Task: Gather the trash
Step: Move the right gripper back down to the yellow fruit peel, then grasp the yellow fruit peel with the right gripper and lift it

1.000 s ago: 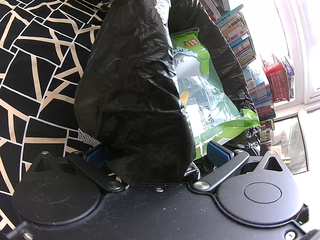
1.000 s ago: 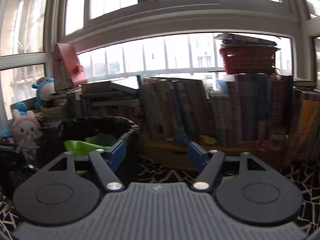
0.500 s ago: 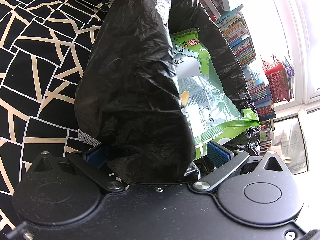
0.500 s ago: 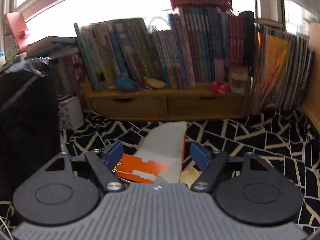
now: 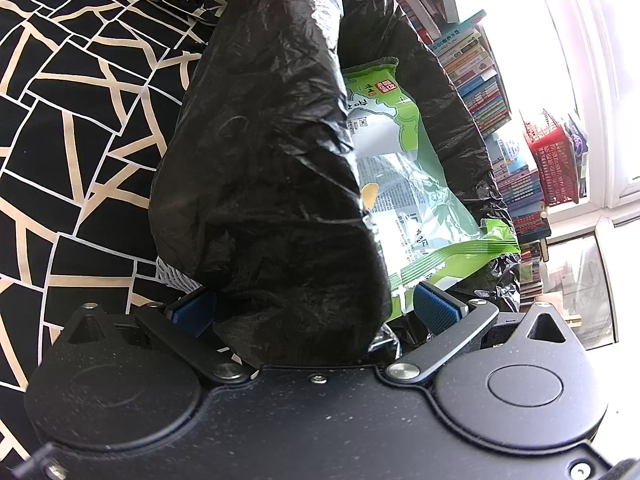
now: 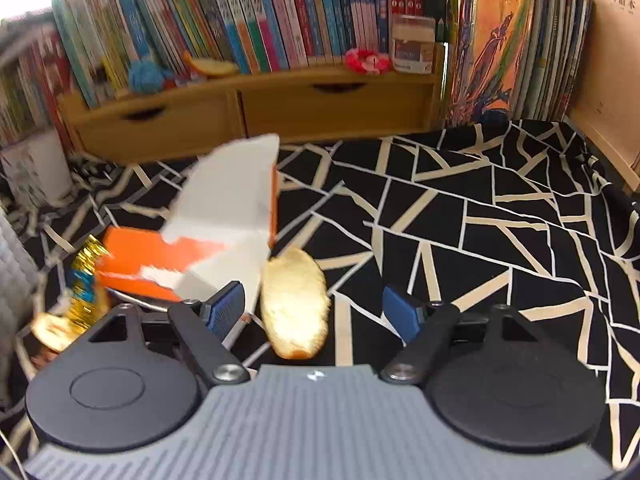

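In the left wrist view my left gripper (image 5: 314,310) sits astride the near rim of a black trash bag (image 5: 260,168). A fold of the bag fills the gap and hides the left pad, so whether it is gripping is unclear. A green snack packet (image 5: 404,184) lies inside the bag. In the right wrist view my right gripper (image 6: 314,308) stands open, low over a golden oval piece of bread (image 6: 294,300) between its fingers and apart from both pads. A torn orange-and-white carton (image 6: 208,236) lies just left of the bread. A gold-and-blue wrapper (image 6: 84,276) lies further left.
Everything lies on a black cloth with cream lines (image 6: 460,220). A wooden drawer unit (image 6: 260,108) stands behind, with rows of books (image 6: 280,12) on it. A round snack piece (image 6: 52,332) lies at the left. A red basket (image 5: 554,168) sits on books by the window.
The right wrist view has swung down from the window and books to the cloth, bringing the carton and bread close. The left wrist view is unchanged.
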Demonstrator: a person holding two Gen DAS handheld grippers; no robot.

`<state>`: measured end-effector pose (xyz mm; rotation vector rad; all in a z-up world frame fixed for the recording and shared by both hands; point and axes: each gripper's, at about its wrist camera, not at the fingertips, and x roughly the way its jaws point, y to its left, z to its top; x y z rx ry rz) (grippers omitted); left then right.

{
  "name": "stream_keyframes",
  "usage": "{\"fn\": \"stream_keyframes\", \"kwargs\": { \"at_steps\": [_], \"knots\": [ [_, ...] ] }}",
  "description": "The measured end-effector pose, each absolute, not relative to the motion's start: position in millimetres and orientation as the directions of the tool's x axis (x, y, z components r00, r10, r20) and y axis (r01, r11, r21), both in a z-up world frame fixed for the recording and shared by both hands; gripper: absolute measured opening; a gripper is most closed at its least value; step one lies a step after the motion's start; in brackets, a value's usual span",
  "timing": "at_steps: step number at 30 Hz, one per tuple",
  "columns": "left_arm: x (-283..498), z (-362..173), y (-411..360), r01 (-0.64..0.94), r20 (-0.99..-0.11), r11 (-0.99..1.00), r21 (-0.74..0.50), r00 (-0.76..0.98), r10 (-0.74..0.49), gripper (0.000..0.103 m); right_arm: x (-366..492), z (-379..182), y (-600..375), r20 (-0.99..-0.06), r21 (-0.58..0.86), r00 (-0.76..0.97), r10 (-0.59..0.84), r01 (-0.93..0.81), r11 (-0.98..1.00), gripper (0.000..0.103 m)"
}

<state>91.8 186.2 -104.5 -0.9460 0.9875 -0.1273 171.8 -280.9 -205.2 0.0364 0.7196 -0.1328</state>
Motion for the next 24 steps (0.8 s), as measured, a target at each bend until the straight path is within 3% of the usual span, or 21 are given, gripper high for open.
{"fn": "stream_keyframes", "kwargs": {
  "at_steps": [6,9,11,13,18,19,24],
  "knots": [
    [91.7,-104.5,186.2,-0.308,-0.654,0.611,-0.729,0.578,-0.488,0.103,174.2,-216.2,-271.5,-0.663,-0.046,0.742,-0.097,0.089,0.995,0.084],
    [91.6,-104.5,186.2,-0.308,-0.653,0.611,-0.729,0.578,-0.488,0.103,175.3,-215.9,-269.6,-0.662,-0.035,0.745,-0.079,0.074,0.997,0.078],
    [91.6,-104.6,186.2,-0.308,-0.654,0.611,-0.729,0.578,-0.488,0.103,175.5,-215.9,-269.4,-0.661,-0.019,0.748,-0.062,0.066,0.998,0.07],
    [91.5,-104.2,186.4,-0.31,-0.653,0.61,-0.729,0.579,-0.487,0.103,175.8,-217.3,-268.4,-0.662,-0.024,0.746,-0.063,0.063,0.998,0.049],
    [91.4,-104.2,186.4,-0.309,-0.653,0.61,-0.73,0.579,-0.488,0.103,170.3,-217.1,-267.1,-0.639,-0.011,0.768,-0.047,0.052,0.999,0.036],
    [91.4,-104.2,186.4,-0.309,-0.653,0.61,-0.73,0.58,-0.488,0.103,168.5,-215.4,-267.8,-0.633,0.001,0.774,-0.035,0.047,0.999,0.018],
    [91.2,-104.0,186.5,-0.309,-0.652,0.61,-0.73,0.58,-0.488,0.103,161.8,-202.1,-264.2,-0.611,-0.01,0.791,-0.032,0.034,0.999,0.015]
  ]
}}
